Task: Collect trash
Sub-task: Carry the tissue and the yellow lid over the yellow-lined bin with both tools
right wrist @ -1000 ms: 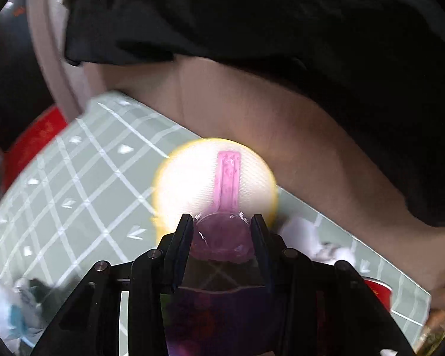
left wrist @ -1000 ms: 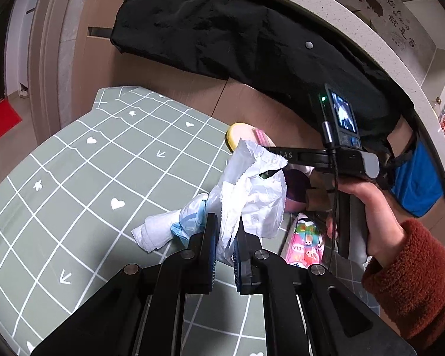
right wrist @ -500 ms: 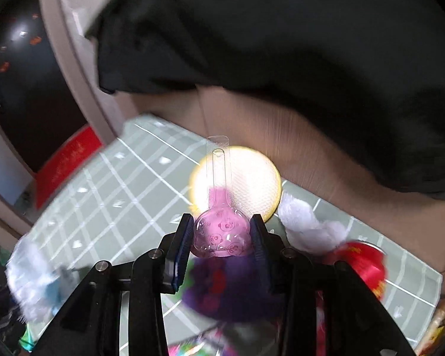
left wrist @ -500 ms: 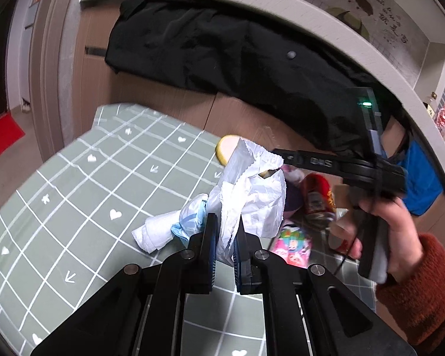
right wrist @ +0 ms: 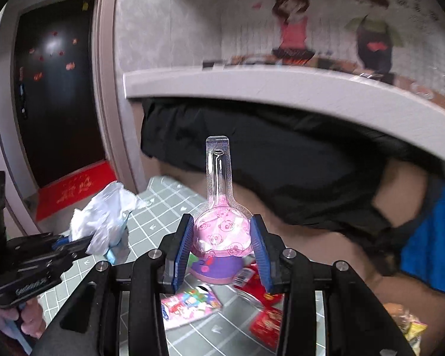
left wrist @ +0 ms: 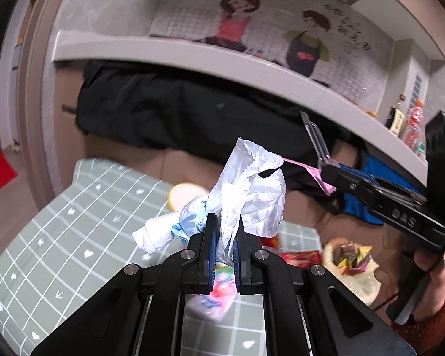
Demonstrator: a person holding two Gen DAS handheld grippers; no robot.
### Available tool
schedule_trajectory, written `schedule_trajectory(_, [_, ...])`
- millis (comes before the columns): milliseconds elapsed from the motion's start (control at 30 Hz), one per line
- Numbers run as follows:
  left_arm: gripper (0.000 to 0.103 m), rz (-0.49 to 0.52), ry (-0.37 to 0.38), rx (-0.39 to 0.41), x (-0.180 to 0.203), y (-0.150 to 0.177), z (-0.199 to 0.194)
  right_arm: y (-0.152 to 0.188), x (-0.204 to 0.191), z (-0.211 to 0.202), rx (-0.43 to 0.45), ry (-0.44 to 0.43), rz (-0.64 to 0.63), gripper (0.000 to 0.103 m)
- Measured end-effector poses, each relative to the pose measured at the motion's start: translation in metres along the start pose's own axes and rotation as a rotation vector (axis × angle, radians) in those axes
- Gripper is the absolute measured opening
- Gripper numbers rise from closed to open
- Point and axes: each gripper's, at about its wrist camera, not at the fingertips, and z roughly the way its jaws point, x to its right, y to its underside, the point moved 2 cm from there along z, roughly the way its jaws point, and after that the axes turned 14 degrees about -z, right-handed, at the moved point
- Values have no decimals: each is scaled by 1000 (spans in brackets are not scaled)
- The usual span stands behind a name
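1. Left gripper [left wrist: 222,244] pinching crumpled white paper [left wrist: 249,190], held above the green checked counter [left wrist: 74,237].
2. Right gripper [right wrist: 222,246] clamped on a pink clear blister pack [right wrist: 221,222], also held above it.
3. Still lying there: a colourful wrapper [right wrist: 190,302] and red packets [right wrist: 267,320]. No bin seen; both pieces await dumping.

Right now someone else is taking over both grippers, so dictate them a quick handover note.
Left gripper: shut on crumpled white paper wrapper, lifted above the green checked tablecloth.
Right gripper: shut on pink spoon-shaped plastic package, also raised.
Done: two pieces picked up.
Left: both need binning. Colourful snack wrapper, red wrappers and blue-white tissue wad remain on the table.
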Motion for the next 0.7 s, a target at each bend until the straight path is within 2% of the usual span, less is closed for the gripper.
schedule_trajectory(233, [10, 95, 86, 26, 85, 11, 5, 21, 39, -82, 80, 91, 63, 37])
schedule_trajectory(367, [10, 148, 143, 20, 137, 28, 14, 47, 69, -128, 104, 168, 89, 37])
schedule_trajectory(533, [10, 222, 198, -16, 203, 58, 36, 82, 108, -175, 108, 267, 134, 37])
schedule_trajectory(700, [10, 269, 243, -59, 249, 84, 53, 118, 140, -205, 84, 328, 192, 37])
